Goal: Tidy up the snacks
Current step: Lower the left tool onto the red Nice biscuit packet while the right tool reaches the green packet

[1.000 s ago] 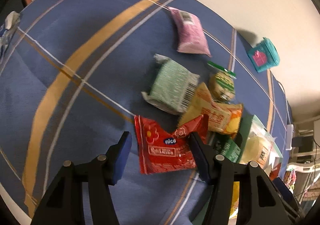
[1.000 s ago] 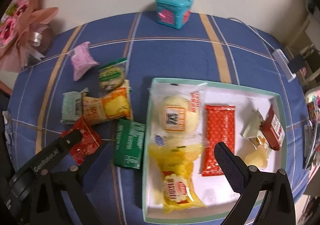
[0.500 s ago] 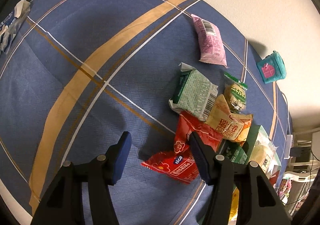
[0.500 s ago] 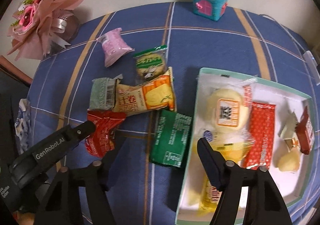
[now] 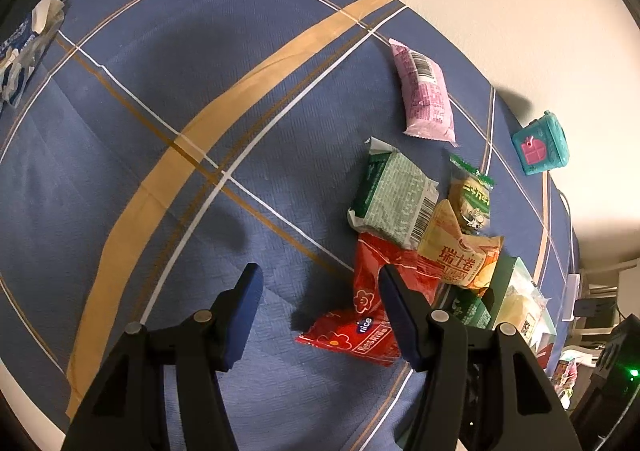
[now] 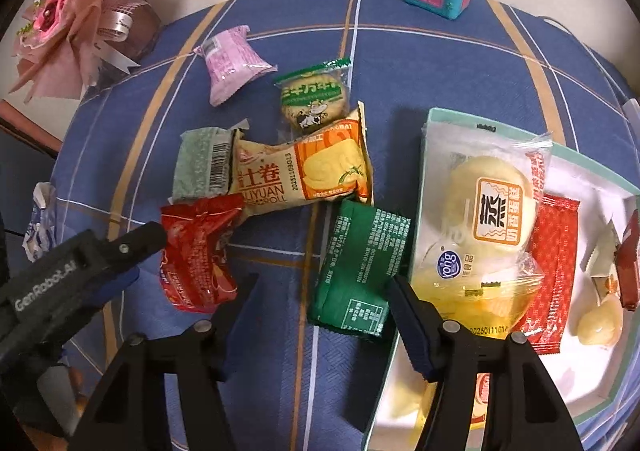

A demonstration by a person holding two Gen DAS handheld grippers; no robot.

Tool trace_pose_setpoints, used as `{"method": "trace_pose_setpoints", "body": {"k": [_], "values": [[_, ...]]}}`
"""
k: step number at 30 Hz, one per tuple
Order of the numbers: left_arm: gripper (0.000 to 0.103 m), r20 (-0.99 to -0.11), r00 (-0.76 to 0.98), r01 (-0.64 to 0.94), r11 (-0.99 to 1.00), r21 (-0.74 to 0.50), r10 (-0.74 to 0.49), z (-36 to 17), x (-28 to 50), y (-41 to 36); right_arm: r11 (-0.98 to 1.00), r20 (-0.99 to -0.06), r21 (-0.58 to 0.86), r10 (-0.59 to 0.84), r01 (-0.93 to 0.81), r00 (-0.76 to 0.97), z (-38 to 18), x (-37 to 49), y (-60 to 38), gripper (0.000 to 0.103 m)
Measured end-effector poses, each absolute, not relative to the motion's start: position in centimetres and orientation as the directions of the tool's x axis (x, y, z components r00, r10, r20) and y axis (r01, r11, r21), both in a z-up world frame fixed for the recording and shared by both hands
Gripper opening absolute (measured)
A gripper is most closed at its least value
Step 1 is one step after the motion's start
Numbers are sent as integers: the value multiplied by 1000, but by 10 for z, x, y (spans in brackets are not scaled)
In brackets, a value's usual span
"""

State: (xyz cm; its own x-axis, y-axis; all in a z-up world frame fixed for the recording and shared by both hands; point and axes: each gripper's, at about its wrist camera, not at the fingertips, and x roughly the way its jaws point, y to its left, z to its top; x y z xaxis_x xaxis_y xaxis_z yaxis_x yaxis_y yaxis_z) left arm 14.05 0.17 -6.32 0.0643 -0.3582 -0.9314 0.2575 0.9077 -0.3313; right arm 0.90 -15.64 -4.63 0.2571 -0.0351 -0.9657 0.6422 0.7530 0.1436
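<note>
The bench [image 5: 168, 123] lies bare over its whole left half, open to a claw from that side. Toward the right the snacks crowd together: the red packet [image 6: 196, 251], pale green packet [image 6: 200, 167] and yellow roll [image 6: 300, 175] touch or overlap, with the dark green packet [image 6: 360, 267] hard against the tray [image 6: 426, 123] wall. The left claw [image 6: 140, 251] blocks the red packet's left side. The tray looks nearly full, though its far end is cut off.
</note>
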Motion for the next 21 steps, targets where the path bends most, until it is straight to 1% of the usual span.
{"method": "trace_pose_setpoints", "body": {"k": [10, 17, 21], "values": [[61, -936, 84, 292, 907, -305, -342, -57, 142, -9, 754, -972, 63, -103, 653, 213, -52, 24, -151, 66], [62, -935, 80, 296, 904, -308, -345, -58, 142, -8, 727, -970, 92, -89, 681, 226, -53, 26, -156, 66], [62, -935, 79, 304, 901, -308, -346, -57, 141, -9, 729, -972, 79, -94, 680, 214, -51, 19, -161, 62]]}}
